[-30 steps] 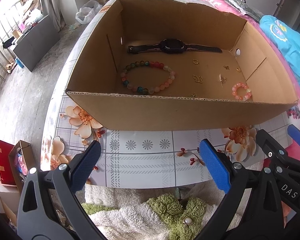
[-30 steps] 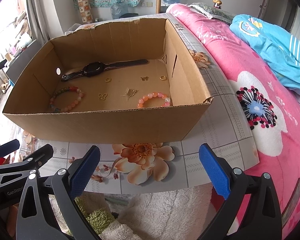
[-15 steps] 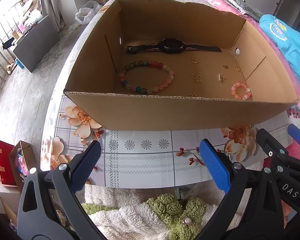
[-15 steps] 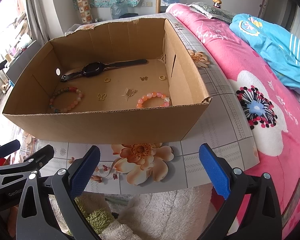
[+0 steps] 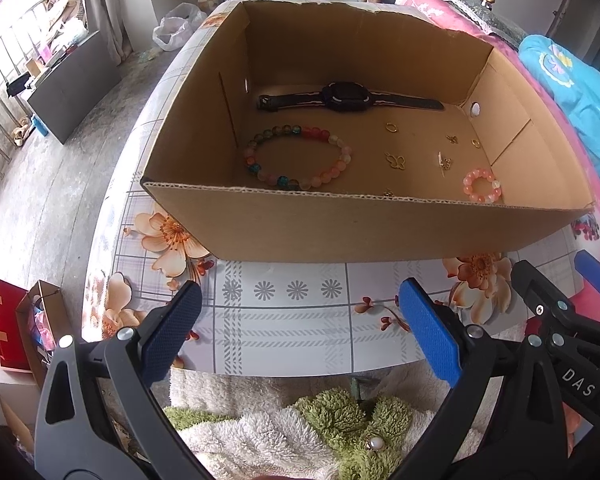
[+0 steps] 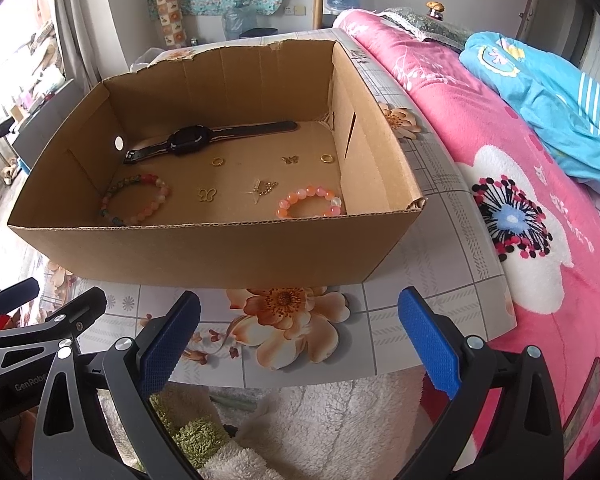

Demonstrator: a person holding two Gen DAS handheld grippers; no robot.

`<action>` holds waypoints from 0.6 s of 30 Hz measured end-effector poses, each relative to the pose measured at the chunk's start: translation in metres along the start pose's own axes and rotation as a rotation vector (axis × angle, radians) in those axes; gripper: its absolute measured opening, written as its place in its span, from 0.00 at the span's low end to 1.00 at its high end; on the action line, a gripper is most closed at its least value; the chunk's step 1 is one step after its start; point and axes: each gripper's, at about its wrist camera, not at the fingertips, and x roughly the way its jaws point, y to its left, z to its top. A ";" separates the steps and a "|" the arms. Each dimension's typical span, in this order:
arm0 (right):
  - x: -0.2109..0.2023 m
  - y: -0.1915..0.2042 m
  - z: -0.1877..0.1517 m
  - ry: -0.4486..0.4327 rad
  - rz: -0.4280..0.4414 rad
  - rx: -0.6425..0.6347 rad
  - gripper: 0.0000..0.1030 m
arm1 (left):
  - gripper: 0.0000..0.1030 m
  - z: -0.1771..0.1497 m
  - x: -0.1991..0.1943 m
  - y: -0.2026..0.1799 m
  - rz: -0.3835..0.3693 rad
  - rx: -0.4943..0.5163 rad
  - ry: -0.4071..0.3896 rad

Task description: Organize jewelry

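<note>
Both the left claw (image 5: 300,332) and right claw (image 6: 298,330) hung spread and empty before a cardboard box (image 5: 364,228) on the desk (image 5: 284,320) holding scattered jewelry, so reaching well meant clearing the near wall before descending on one piece.

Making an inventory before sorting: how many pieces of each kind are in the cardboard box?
Watch: 1
Bead bracelets: 2
Gold rings: 2
Gold butterfly charms: 2
Gold chain piece: 1
Unclear gold piece by near wall: 1
Total: 9
</note>
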 end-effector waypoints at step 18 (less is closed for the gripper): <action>-0.001 0.002 0.000 0.001 -0.001 0.000 0.94 | 0.92 0.000 0.001 0.002 -0.004 0.000 0.006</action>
